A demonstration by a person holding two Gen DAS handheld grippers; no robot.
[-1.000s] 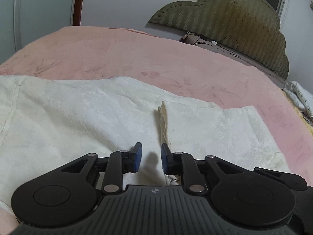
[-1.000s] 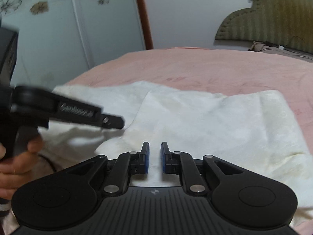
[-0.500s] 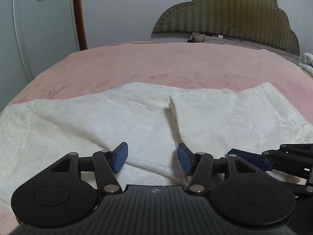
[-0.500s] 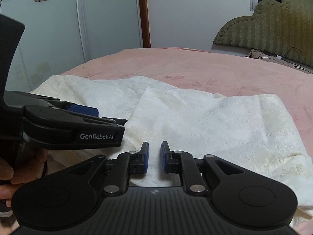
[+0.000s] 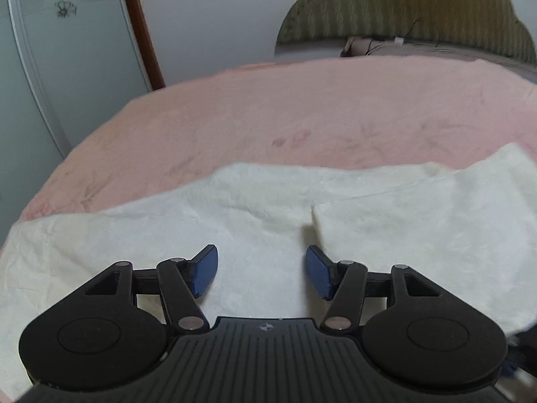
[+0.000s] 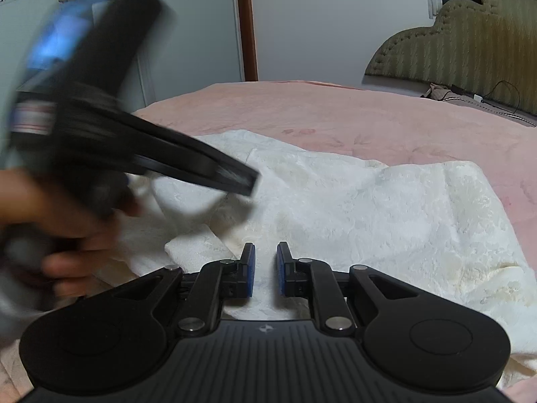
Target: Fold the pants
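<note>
Cream-white pants (image 5: 261,208) lie on a pink bed, with one part folded over (image 5: 419,221) at the right. My left gripper (image 5: 261,273) is open and empty, hovering over the pants. In the right wrist view the pants (image 6: 369,208) spread ahead, and my right gripper (image 6: 265,270) has its jaws close together with a narrow gap over the cloth; whether it pinches fabric I cannot tell. The left gripper (image 6: 188,168), blurred, is held by a hand at the left.
The pink bedspread (image 5: 302,114) extends beyond the pants. An olive padded headboard (image 5: 402,13) stands at the back, with cables (image 6: 496,97) near it. A white wardrobe (image 5: 67,53) with flower patterns stands at the left beside a brown door frame.
My left gripper opened wide and swung left and up, away from the fold edge. My right gripper stayed nearly closed over the cloth.
</note>
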